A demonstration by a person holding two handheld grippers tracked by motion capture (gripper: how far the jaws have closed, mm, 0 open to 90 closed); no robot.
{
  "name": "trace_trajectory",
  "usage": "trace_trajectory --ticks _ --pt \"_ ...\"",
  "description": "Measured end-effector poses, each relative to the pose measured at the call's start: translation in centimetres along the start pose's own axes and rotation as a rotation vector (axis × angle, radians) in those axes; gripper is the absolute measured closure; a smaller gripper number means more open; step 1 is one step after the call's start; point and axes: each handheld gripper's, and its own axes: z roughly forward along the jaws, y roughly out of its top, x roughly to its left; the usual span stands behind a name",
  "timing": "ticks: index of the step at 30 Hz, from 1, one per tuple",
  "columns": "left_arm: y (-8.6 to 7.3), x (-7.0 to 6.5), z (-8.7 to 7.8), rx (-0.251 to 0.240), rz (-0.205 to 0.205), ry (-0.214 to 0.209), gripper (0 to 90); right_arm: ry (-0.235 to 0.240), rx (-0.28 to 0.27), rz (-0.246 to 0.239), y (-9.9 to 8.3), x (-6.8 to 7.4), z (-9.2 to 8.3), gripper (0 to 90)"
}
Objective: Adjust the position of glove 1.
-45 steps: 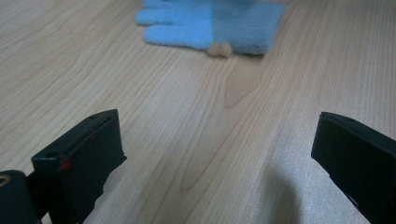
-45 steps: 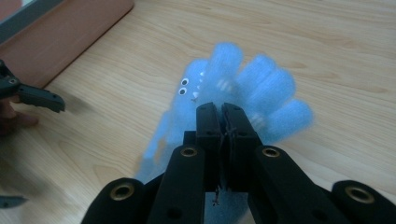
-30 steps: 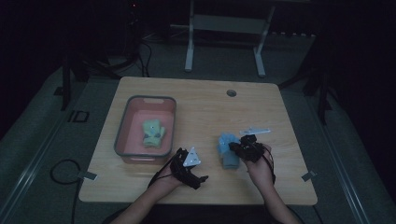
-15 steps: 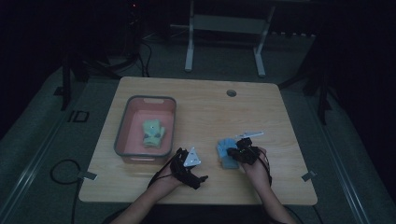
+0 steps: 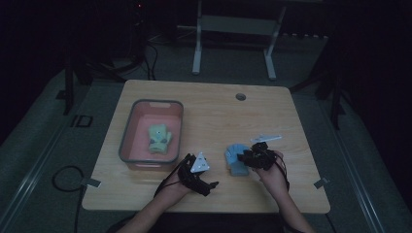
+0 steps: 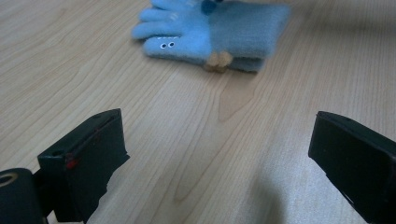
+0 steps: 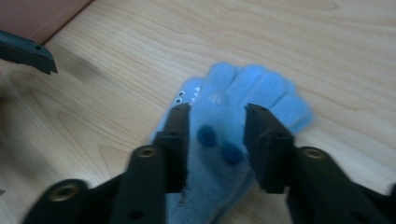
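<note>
High view: the soft blue knitted glove (image 5: 236,159) lay flat on the pale wooden counter (image 5: 214,116), right of the pink plastic bin (image 5: 127,141) holding a green glove (image 5: 159,139).

Left gripper view: the left gripper (image 6: 219,154) hovered low, fingers wide apart and empty.

Right gripper view: the right gripper (image 7: 215,122) straddled the glove, fingers just opening, likely releasing it.

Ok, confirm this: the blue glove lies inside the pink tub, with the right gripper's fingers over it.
Wrong in one respect: the blue glove lies on the bare table, beside the pink tub, as the high view shows. The right gripper is over it, its fingers just opened.
</note>
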Motion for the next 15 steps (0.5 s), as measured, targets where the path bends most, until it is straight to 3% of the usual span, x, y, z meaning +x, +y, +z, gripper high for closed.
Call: trace_trajectory --ticks 2,7,10,13,15 --pt "0.2 -0.1 0.1 0.012 -0.008 -0.012 4.6 -0.007 -0.007 -0.006 0.0 -0.4 -0.5 56.9" --pt "0.7 -0.3 0.3 0.021 -0.027 -0.086 4.6 -0.004 -0.028 -0.017 0.2 -1.5 -1.7 55.3" --pt "1.1 -0.6 0.7 0.043 -0.01 -0.092 4.6 -0.008 -0.04 -0.027 0.2 -2.0 -2.4 54.7" --pt "1.3 -0.6 1.1 0.043 -0.023 -0.11 4.6 -0.003 -0.046 -0.03 0.2 -2.5 -2.8 54.7" --pt "1.6 -0.8 1.3 0.057 0.0 -0.097 4.6 -0.004 -0.051 -0.038 0.1 -2.8 -3.0 54.3"
